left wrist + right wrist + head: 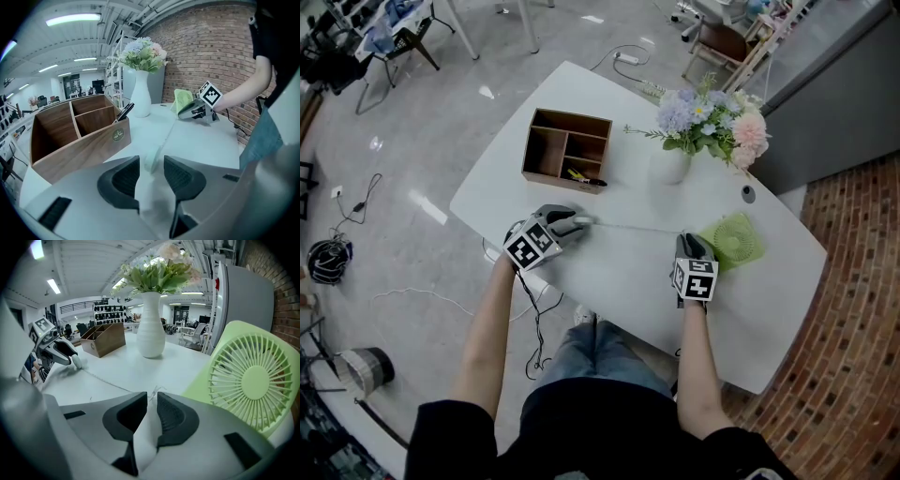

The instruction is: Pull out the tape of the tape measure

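Head view shows the tape measure case (583,222) at centre-left of the white table (609,281), with the tape (637,228) already drawn out toward centre-right. The left gripper (570,225) has its jaws spread. In the left gripper view the small pale case sits loose between the tips, and neither pad presses on it. The right gripper (152,398) has its jaws nearly together, pinching the end tab of the tape just in front of the green fan (251,380). The tape's long axis runs left to right across the middle of the head view and dips slightly toward the right. The free end points at the fan and the case end points toward the wooden organizer (567,148). The tape appears thin, light and limp, so it probably sags rather than spans. The case looks smooth and rounded and is likely to slip or slide if a return spring pulls. Grasp the case across its flat faces, and hold the tape only at its end tab.
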The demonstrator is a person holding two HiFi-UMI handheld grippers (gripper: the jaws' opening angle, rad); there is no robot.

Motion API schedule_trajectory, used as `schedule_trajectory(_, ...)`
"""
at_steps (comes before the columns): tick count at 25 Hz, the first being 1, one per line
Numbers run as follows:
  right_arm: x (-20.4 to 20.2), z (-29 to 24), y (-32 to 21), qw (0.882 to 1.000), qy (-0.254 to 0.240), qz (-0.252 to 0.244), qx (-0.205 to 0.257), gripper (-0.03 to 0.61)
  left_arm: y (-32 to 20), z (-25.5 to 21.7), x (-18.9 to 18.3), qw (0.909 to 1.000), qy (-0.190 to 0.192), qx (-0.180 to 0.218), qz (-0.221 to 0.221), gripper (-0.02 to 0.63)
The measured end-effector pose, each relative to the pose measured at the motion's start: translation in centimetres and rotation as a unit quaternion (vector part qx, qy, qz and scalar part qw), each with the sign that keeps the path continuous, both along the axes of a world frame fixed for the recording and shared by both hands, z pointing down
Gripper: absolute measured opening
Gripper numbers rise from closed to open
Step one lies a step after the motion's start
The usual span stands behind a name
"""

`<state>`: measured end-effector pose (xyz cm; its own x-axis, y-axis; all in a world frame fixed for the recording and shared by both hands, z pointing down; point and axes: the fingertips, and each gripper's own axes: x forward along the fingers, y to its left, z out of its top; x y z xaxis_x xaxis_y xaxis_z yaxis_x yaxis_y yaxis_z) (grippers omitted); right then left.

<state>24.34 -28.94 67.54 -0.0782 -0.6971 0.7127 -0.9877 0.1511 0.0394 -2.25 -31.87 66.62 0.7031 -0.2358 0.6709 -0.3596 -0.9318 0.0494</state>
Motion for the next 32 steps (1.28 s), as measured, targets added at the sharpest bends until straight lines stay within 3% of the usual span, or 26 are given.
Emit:
schedule_trajectory(4, 0.1, -1.5, 0.3, 1.0, -0.008, 0.006, 0.019, 0.049, 0.0, -1.7, -0.8, 0.9995, 0.015, 0.019, -0.023, 0.169)
schedule_trajectory(8, 0.7, -4.1, 0.7, 0.998, -0.025, 0.023, 0.053, 0.049, -0.4, -5.6, -2.0, 0.9933, 0.063, 0.049, -0.084, 0.166)
schedule_trajectory(12, 0.7, -7.5, 1.0, 0.993, -0.044, 0.033, 0.102, 0.049, -1.0, -10.0, -3.0, 0.9767, 0.108, 0.097, -0.158, 0.081)
schedule_trajectory(16, -0.2, -11.6, 1.6, 0.986, -0.054, 0.02, 0.156, 0.037, -0.8, -14.0, -3.6, 0.9536, 0.153, 0.126, -0.226, 0.04)
schedule_trajectory(25, -1.9, -20.9, 4.2, 0.959, -0.084, -0.003, 0.272, 0.003, 1.3, -20.6, -4.4, 0.9083, 0.211, 0.167, -0.32, 0.026)
schedule_trajectory(28, -2.3, -22.9, 5.0, 0.95, -0.095, -0.007, 0.298, 0.003, 2.2, -21.6, -4.5, 0.9028, 0.209, 0.17, -0.336, 0.023)
schedule_trajectory(32, -2.5, -24.4, 6.0, 0.942, -0.104, -0.01, 0.32, 0.002, 3.2, -22.9, -3.6, 0.9036, 0.205, 0.18, -0.331, 0.023)
